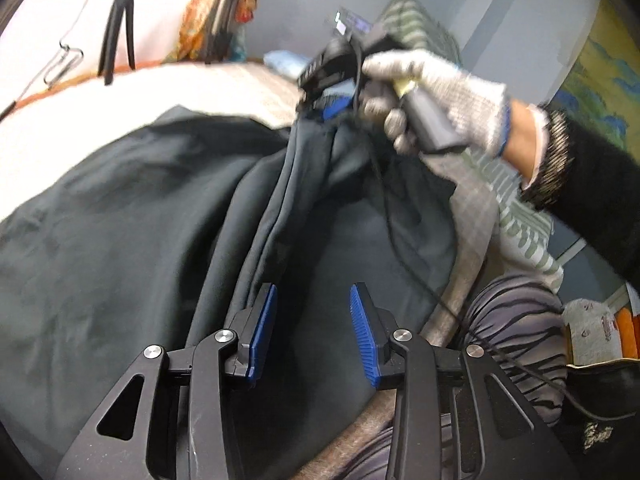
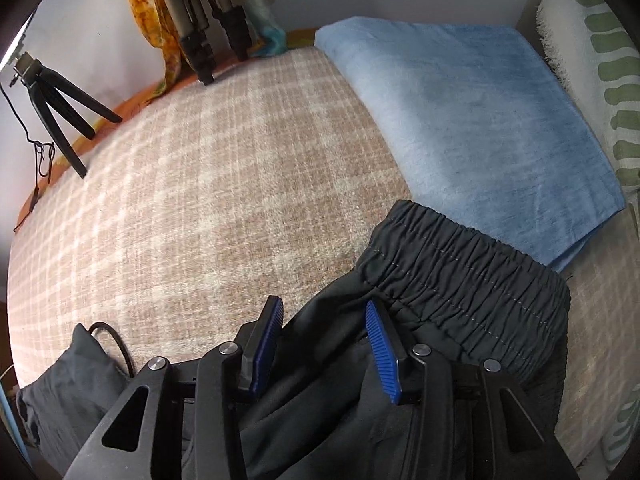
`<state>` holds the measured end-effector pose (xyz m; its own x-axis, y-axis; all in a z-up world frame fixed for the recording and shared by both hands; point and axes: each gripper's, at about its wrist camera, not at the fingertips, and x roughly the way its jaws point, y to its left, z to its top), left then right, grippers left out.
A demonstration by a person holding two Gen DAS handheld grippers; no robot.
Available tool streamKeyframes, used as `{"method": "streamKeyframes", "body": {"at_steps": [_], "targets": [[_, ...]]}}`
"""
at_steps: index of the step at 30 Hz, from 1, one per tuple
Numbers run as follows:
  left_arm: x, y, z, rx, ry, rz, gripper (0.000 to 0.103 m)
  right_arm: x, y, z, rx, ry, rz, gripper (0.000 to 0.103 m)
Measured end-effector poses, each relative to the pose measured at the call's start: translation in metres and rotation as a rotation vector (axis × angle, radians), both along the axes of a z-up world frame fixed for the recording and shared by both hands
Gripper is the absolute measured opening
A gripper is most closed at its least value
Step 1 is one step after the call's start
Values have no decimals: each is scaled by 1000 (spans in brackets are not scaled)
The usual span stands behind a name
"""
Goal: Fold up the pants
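Dark pants (image 1: 140,220) lie spread over a plaid bed cover (image 1: 200,88). My left gripper (image 1: 313,320) hovers low over them, its blue pads apart with no cloth pinched; a long fold runs up beside its left finger. Further back, a gloved hand (image 1: 432,92) holds my right gripper (image 1: 326,110), and the cloth rises in a peak to its jaws. In the right wrist view, the right gripper (image 2: 325,344) has dark cloth bunched between its pads, just below the gathered elastic waistband (image 2: 460,280).
A folded blue towel (image 2: 480,120) lies beyond the waistband, with a green-striped cushion (image 2: 608,80) at the right edge. A small black tripod (image 2: 56,100) and a larger one (image 2: 208,20) stand at the far side. A black cable (image 1: 400,240) hangs across the pants.
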<state>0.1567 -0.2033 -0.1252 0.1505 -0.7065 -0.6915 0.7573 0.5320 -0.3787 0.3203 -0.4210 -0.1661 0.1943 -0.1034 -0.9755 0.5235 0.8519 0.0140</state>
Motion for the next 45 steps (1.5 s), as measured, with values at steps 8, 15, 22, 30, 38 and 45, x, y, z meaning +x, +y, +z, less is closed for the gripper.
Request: {"method": "streamKeyframes", "body": {"at_steps": [8, 15, 22, 30, 38, 45], "targets": [[9, -1, 7, 56, -64, 29, 38, -5, -1, 3, 14, -29, 20, 5], [11, -11, 1, 110, -90, -10, 38, -26, -8, 22, 36, -115, 33, 1], [17, -14, -13, 135, -73, 0, 28, -53, -13, 52, 69, -201, 47, 0], [19, -4, -18, 114, -93, 54, 4, -85, -22, 70, 136, -293, 17, 0], [4, 4, 0, 75, -127, 33, 2, -143, -30, 93, 174, -390, 21, 0], [-10, 6, 9, 76, -157, 1, 2, -192, -25, 100, 190, -486, 20, 0]]}}
